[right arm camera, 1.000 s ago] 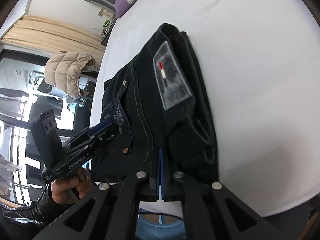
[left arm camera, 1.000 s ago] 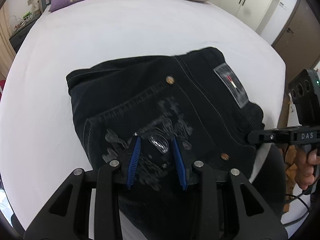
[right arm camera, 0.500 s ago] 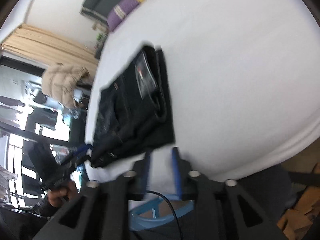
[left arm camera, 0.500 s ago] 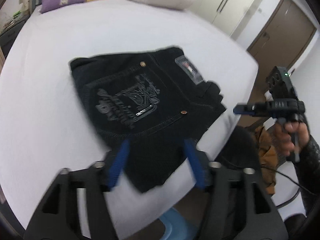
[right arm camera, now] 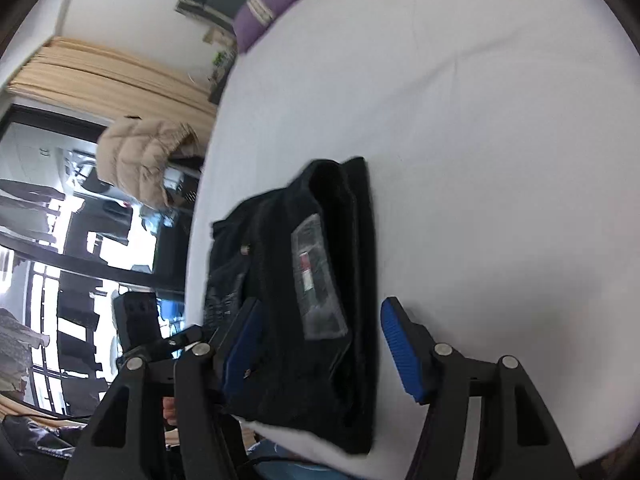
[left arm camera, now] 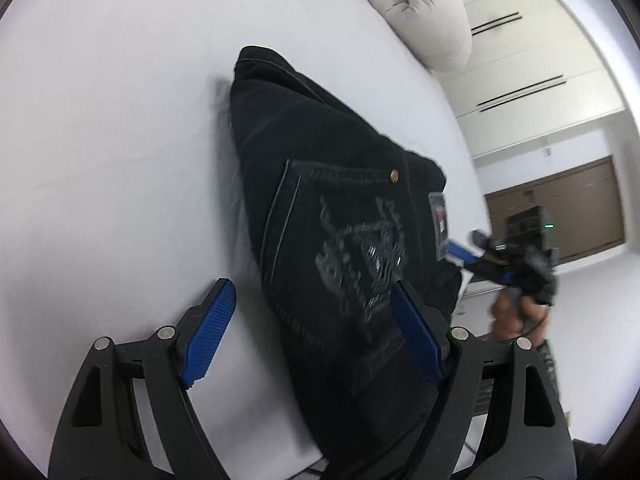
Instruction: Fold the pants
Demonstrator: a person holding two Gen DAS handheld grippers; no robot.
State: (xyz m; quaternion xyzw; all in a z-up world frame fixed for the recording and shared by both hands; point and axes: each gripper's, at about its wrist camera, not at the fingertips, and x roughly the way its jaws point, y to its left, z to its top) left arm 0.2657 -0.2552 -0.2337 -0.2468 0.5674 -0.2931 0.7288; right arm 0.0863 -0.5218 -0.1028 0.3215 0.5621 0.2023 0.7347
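Note:
Black folded pants [left arm camera: 340, 208] lie on the white bed [left arm camera: 120, 140], back pocket print facing up. My left gripper [left arm camera: 312, 332] hovers over their near edge with its jaws opening. One pad [left arm camera: 416, 332] is above the cloth, the other above the sheet, and neither presses. In the right wrist view the pants [right arm camera: 272, 248] show a grey waist patch [right arm camera: 316, 276]. My right gripper [right arm camera: 322, 348] straddles that end, jaws opening, pads clear of the cloth. Each gripper shows in the other's view: the right gripper [left arm camera: 476, 256] in a hand, the left gripper [right arm camera: 160, 340] beyond the pants.
A beige pillow [left arm camera: 424, 12] and a purple pillow [right arm camera: 264, 12] lie at the head of the bed. Wardrobe doors [left arm camera: 520, 60] and a brown door [left arm camera: 560, 208] stand beyond. A puffy beige jacket [right arm camera: 140, 156] hangs by the window. The bed edge runs just under the pants.
The right gripper, shut on the pants' edge before, has let go and opened. The left gripper has widened. Both drew back, then came close to the pants again. The left view has rolled.

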